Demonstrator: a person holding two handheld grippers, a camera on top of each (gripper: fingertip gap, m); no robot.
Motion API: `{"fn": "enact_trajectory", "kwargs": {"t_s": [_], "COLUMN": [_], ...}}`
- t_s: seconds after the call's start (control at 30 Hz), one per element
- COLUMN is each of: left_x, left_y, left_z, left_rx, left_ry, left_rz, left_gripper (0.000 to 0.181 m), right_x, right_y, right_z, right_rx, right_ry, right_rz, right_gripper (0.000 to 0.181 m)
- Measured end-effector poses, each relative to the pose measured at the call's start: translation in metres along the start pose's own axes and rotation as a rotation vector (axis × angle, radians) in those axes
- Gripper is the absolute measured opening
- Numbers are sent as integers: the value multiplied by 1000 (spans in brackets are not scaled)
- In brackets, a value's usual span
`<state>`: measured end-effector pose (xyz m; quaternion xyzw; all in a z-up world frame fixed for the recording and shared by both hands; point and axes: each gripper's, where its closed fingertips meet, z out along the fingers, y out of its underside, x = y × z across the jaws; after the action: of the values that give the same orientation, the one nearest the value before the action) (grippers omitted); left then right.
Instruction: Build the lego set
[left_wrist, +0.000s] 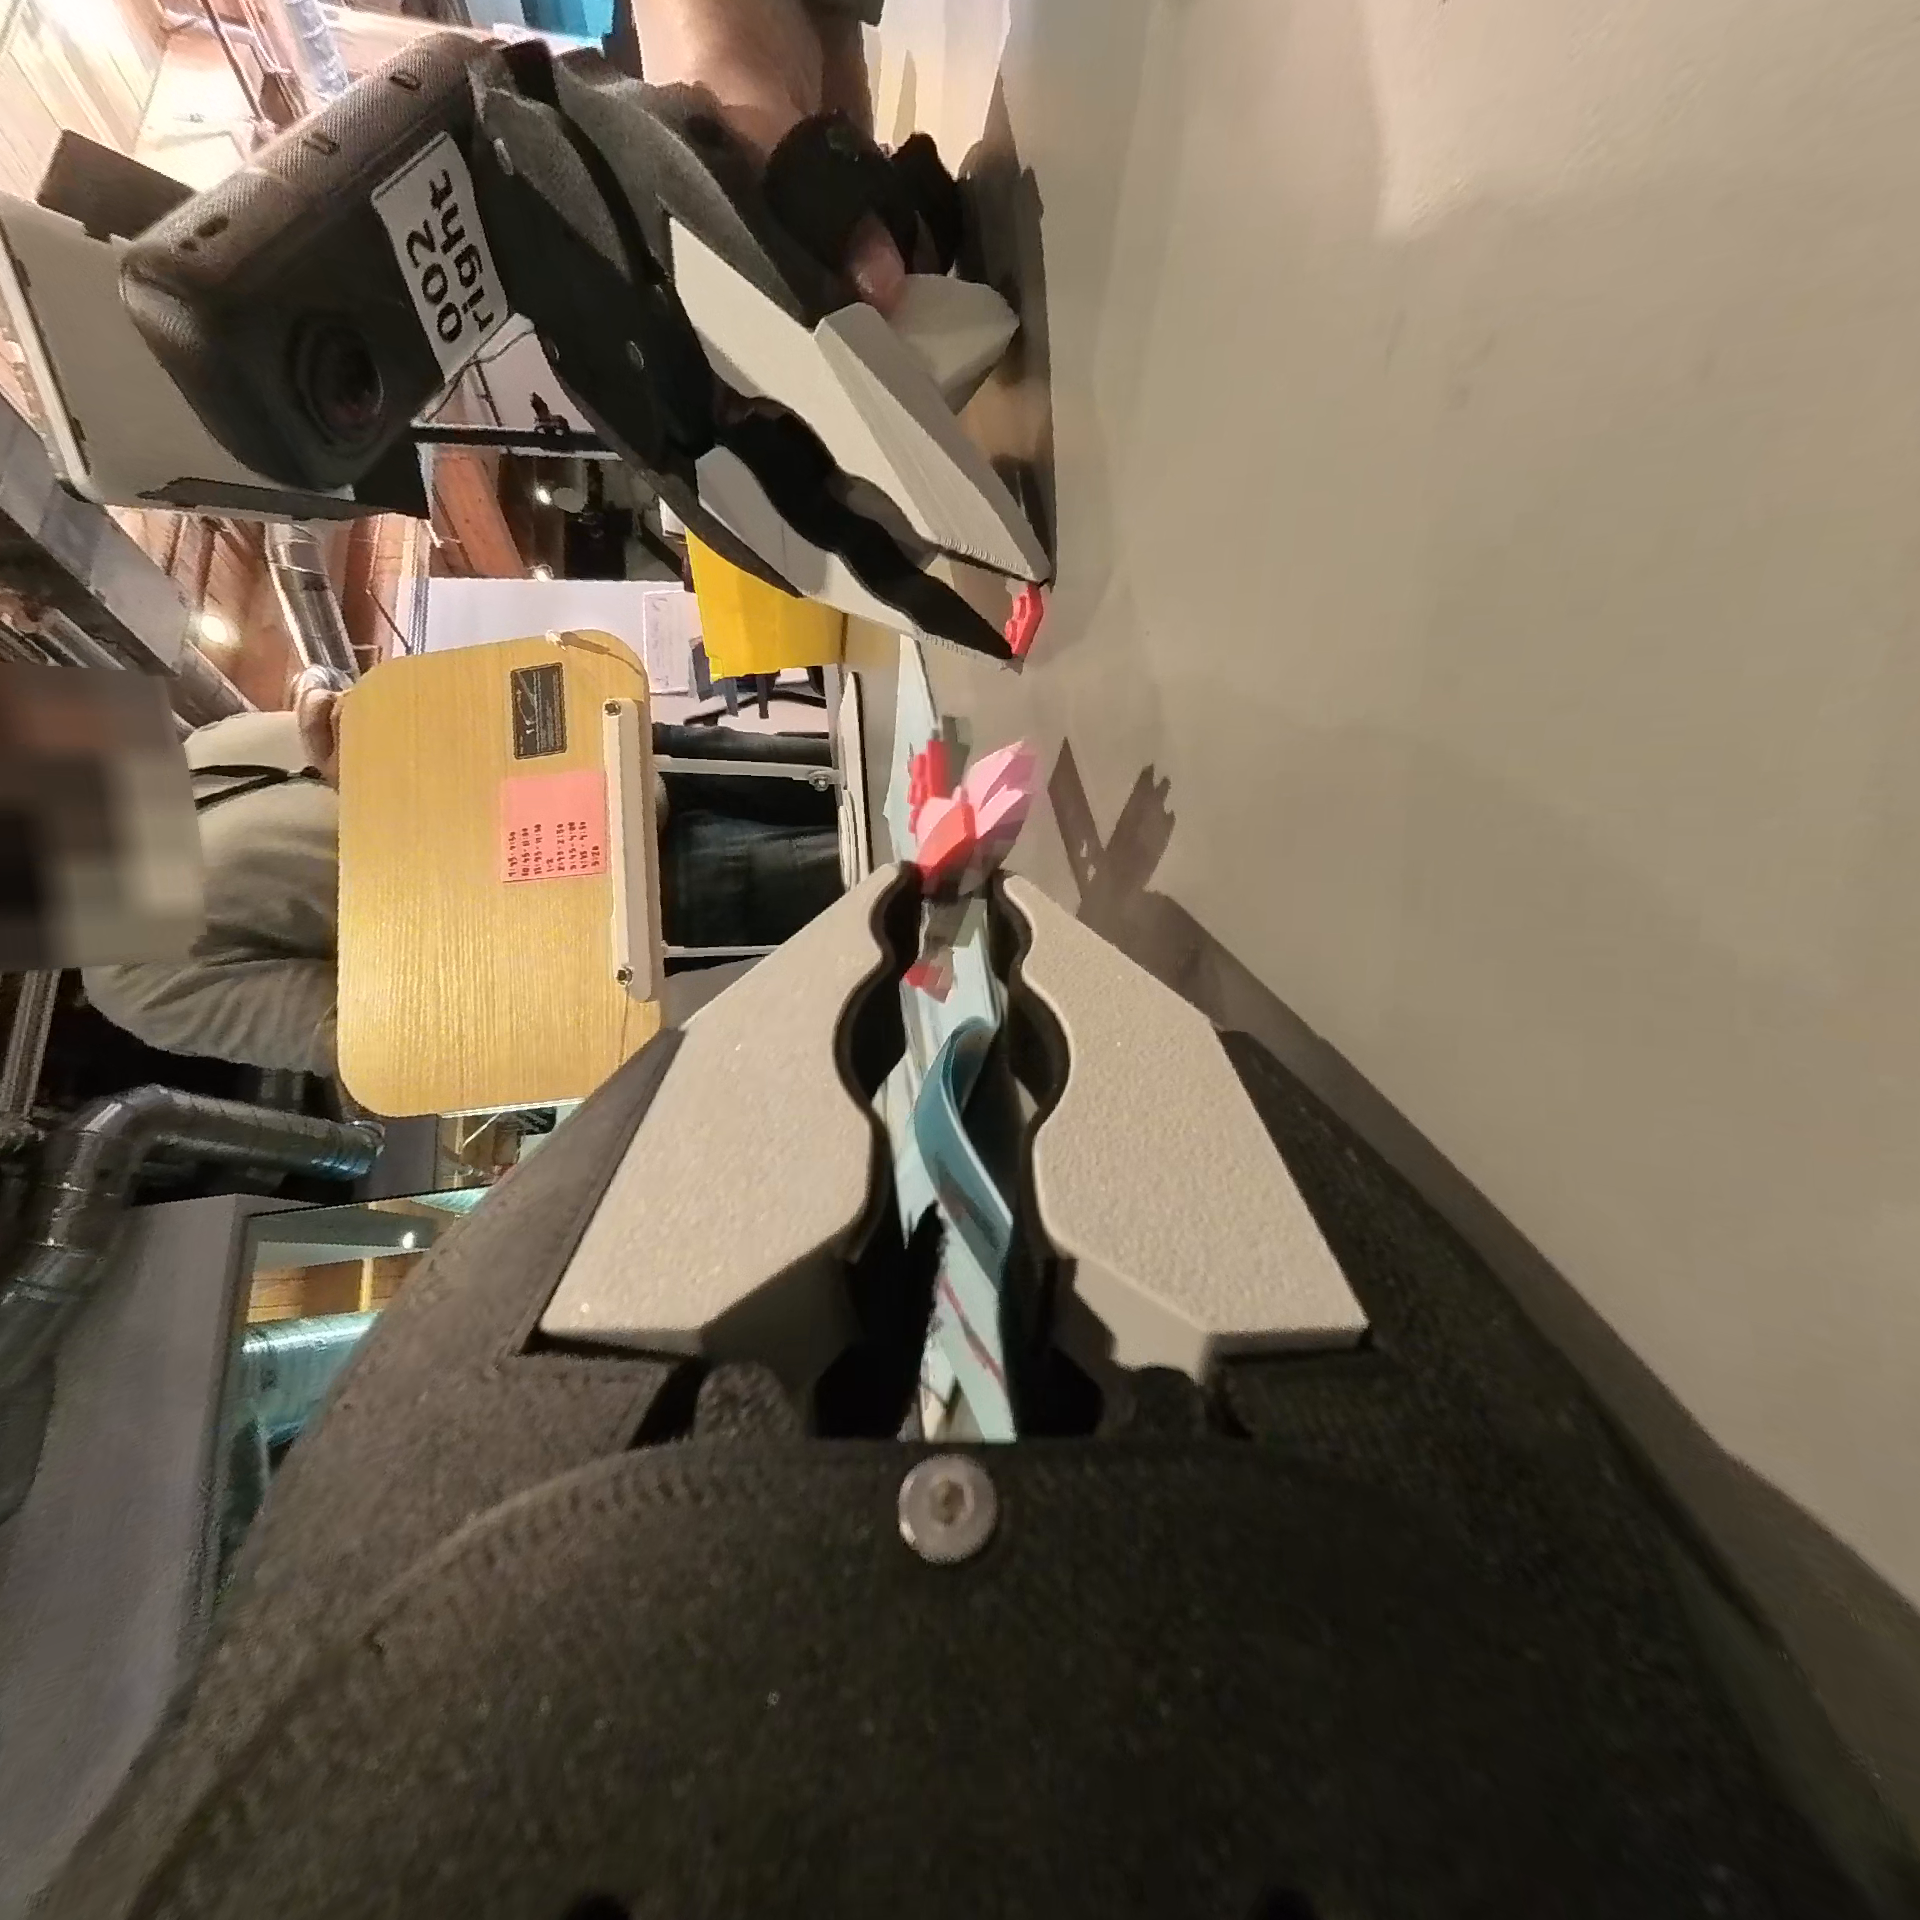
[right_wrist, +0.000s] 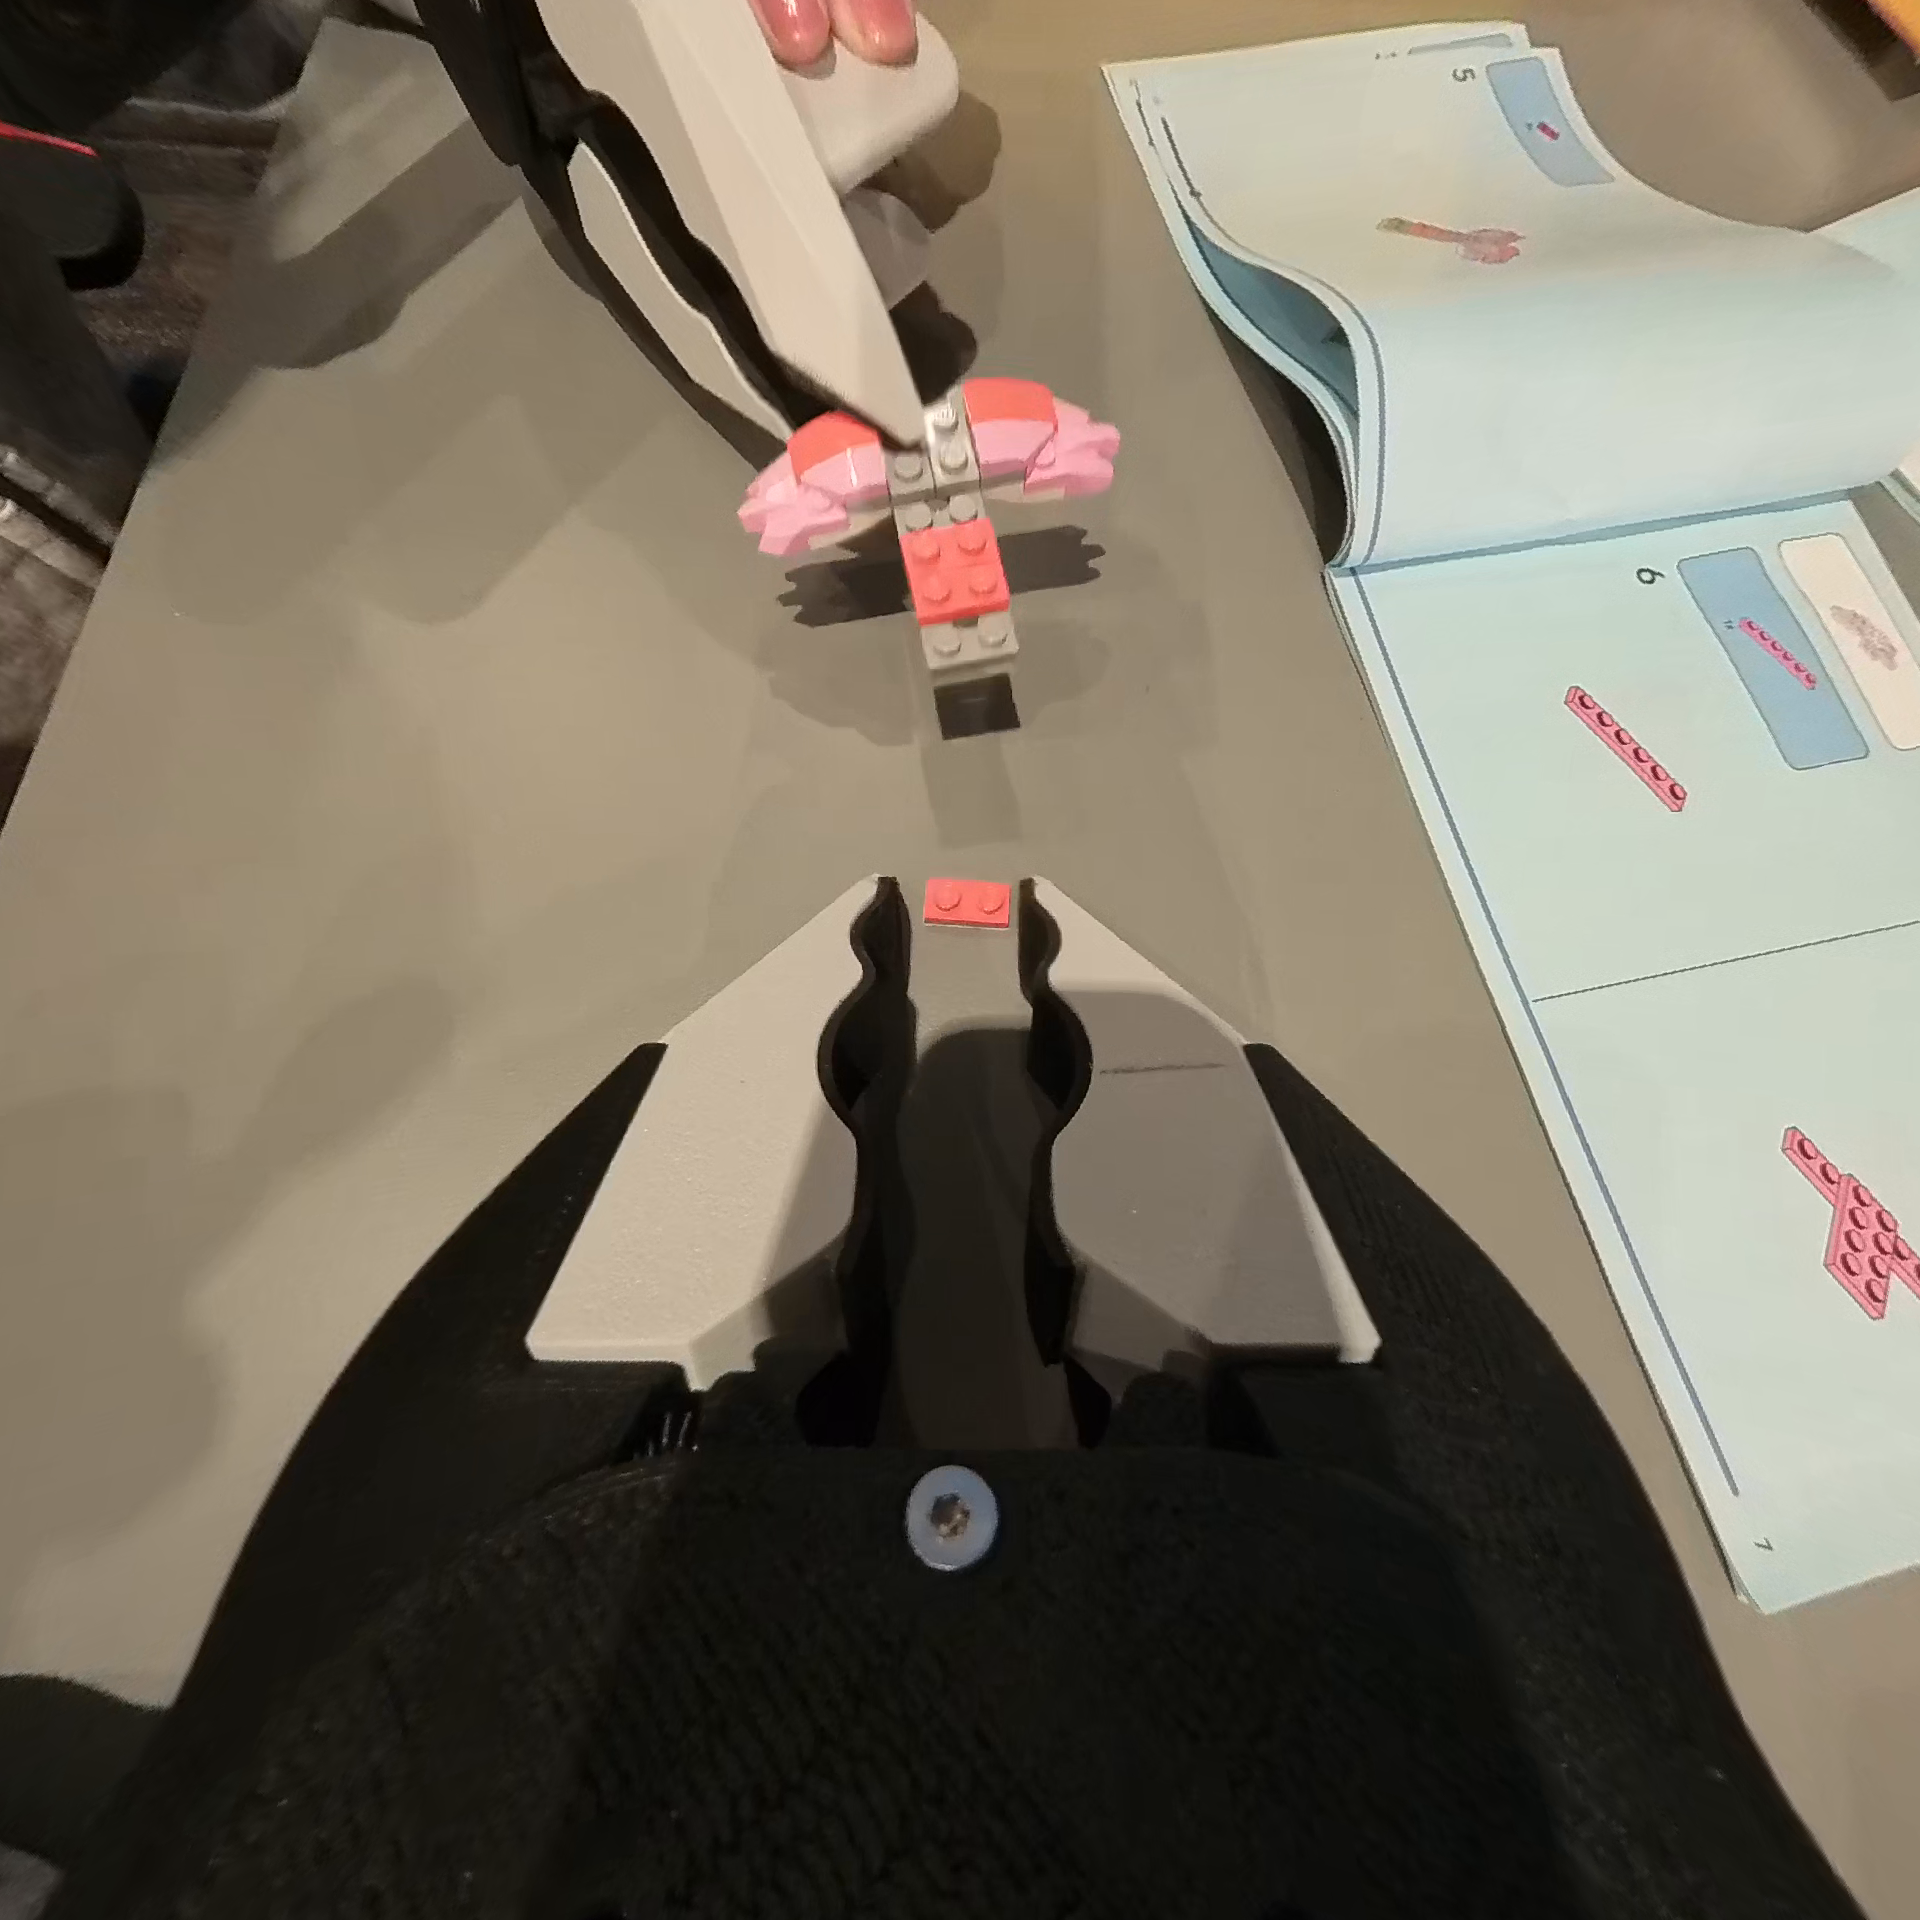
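Observation:
A partly built lego model (right_wrist: 951, 561) has a grey core, a red two-by-two plate on top and pink and red petal-like wings. My left gripper (left_wrist: 951, 894) is shut on the model's far grey end and holds it just above the grey table (right_wrist: 416, 727). It enters the right wrist view from the top (right_wrist: 920, 431). The model also shows in the left wrist view (left_wrist: 977, 805). A small red one-by-two plate (right_wrist: 966, 900) lies between the tips of my right gripper (right_wrist: 958, 896). The jaws stand narrowly open, with slim gaps on both sides. The left wrist view shows that gripper (left_wrist: 1023, 618) at the plate (left_wrist: 1027, 615).
An open light-blue instruction booklet (right_wrist: 1558, 416) lies on the table to the right of the model. The table's left edge (right_wrist: 114, 499) runs close by. Beyond the table are a wooden chair back (left_wrist: 468, 862), a seated person (left_wrist: 260, 883) and a yellow object (left_wrist: 758, 613). Across from one pair of fingers to the other is roughly 8 cm.

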<state>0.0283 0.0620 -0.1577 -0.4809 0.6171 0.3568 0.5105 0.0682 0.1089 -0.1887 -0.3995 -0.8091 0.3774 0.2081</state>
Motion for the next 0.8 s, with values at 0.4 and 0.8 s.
{"fn": "enact_trajectory", "kwargs": {"t_s": [0.4,0.8], "left_x": [-12,-15], "left_y": [11,30], "left_z": [2,10], "left_rx": [-38,-62], "left_ry": [-61,-55], "left_rz": [-57,-134], "left_gripper": [11,11], "right_x": [-4,-4], "right_y": [-4,-7], "right_z": [-2,-8], "right_rx": [30,69], "right_ry": [-13,13], "right_rz": [-23,-56], "right_gripper": [28,31]}}
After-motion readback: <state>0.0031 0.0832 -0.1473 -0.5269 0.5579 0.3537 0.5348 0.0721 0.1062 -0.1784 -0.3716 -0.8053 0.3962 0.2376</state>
